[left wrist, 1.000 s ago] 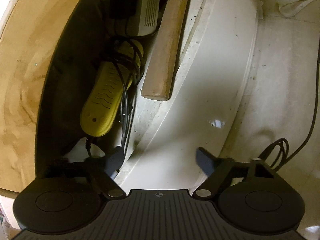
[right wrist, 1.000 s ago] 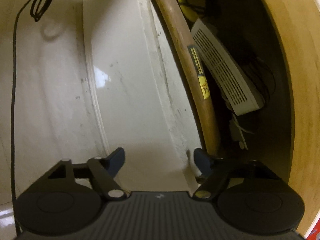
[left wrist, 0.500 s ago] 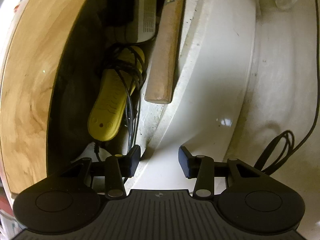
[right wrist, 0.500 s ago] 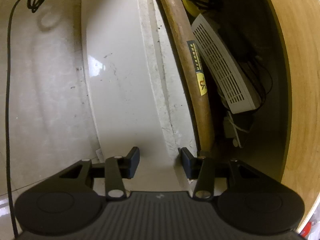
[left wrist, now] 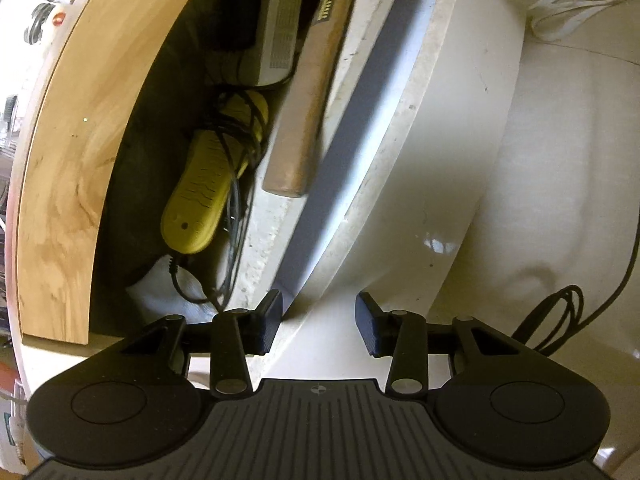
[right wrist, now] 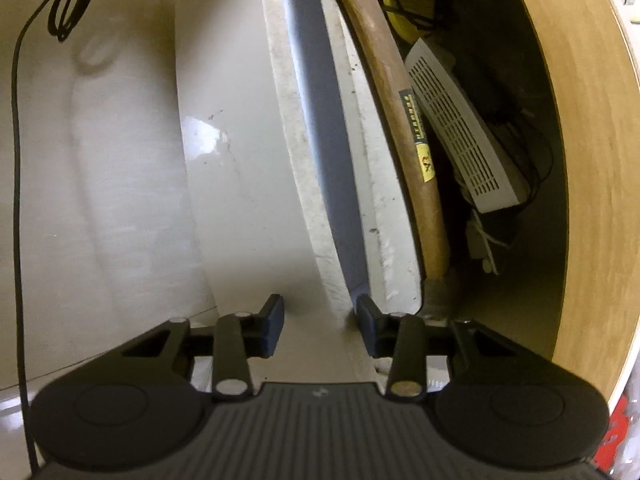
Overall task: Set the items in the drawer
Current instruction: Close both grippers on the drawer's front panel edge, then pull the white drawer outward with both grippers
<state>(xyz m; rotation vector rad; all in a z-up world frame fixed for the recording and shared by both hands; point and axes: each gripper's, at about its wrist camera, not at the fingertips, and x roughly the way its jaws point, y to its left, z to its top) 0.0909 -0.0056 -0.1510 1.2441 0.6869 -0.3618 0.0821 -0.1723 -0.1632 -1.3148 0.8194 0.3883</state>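
The white drawer front [left wrist: 420, 152] stands partly pulled out under the wooden tabletop [left wrist: 80, 128]. Inside lie a wooden hammer handle [left wrist: 308, 112], a yellow device wrapped in black cord [left wrist: 208, 188] and a white vented box [left wrist: 280, 28]. My left gripper [left wrist: 319, 320] straddles the drawer front's top edge near one end, jaws partly closed around it. My right gripper [right wrist: 319, 320] straddles the same front [right wrist: 248, 168] near the other end. The hammer handle [right wrist: 396, 120] and the white box [right wrist: 460, 136] show in the right wrist view.
A black cable [left wrist: 560, 312] lies coiled on the pale floor outside the drawer; it also shows in the right wrist view [right wrist: 68, 4]. White cords [left wrist: 572, 4] lie on the floor farther off. Jars [left wrist: 52, 20] stand on the tabletop.
Both grippers narrowed from wide open onto the drawer front's edge. The drawer now shows a wider gap behind its front, so it has slid outward.
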